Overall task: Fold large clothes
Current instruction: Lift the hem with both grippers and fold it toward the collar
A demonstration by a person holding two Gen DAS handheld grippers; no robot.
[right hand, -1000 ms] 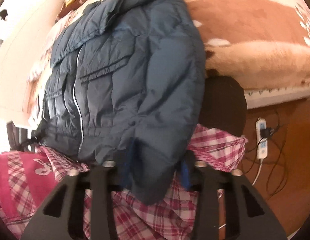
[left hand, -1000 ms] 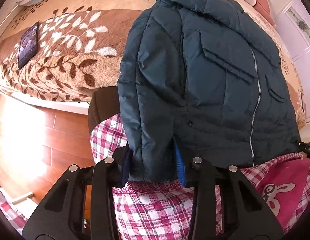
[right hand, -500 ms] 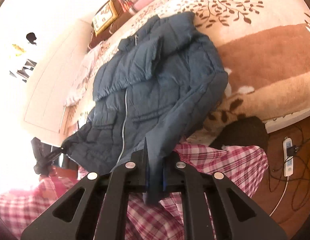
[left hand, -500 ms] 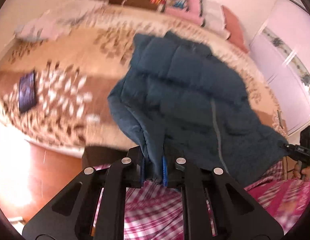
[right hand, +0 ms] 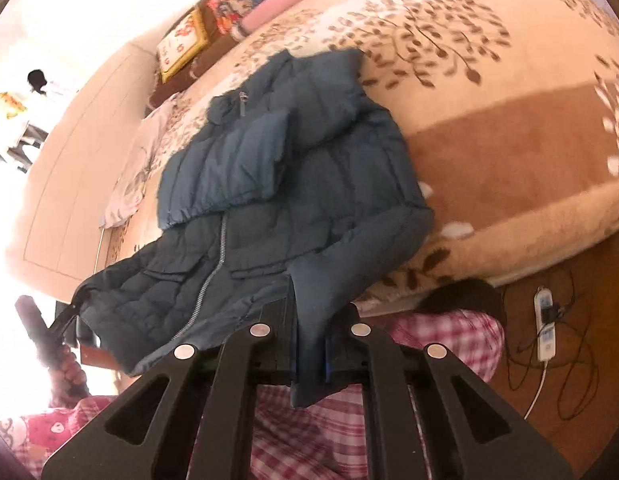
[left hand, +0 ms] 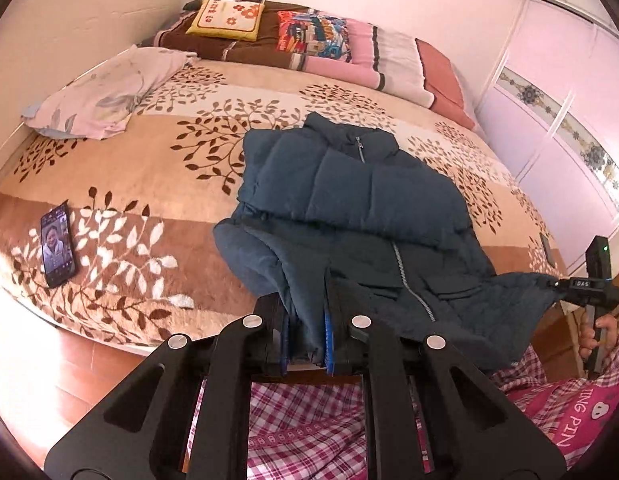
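Observation:
A dark teal padded jacket (left hand: 349, 216) lies front up on the bed, zipper closed, sleeves folded across its chest, collar toward the pillows. Its hem hangs off the near bed edge. My left gripper (left hand: 307, 332) is shut on the hem's left corner. My right gripper (right hand: 309, 340) is shut on the hem's other corner, and the jacket (right hand: 293, 184) stretches away from it. The right gripper also shows at the far right of the left wrist view (left hand: 577, 284), pinching the hem. The left gripper shows at the far left of the right wrist view (right hand: 67, 312).
The bed has a brown leaf-patterned blanket (left hand: 157, 168). A phone (left hand: 56, 245) lies on its near left part. A pale pillow (left hand: 105, 92) and a stack of folded bedding (left hand: 309, 48) lie at the head. A power strip with cables (right hand: 545, 332) lies on the wooden floor.
Both grippers closed on the jacket's hem corners, then lifted and pulled back. The hem is now stretched between them and more of the bed is in view.

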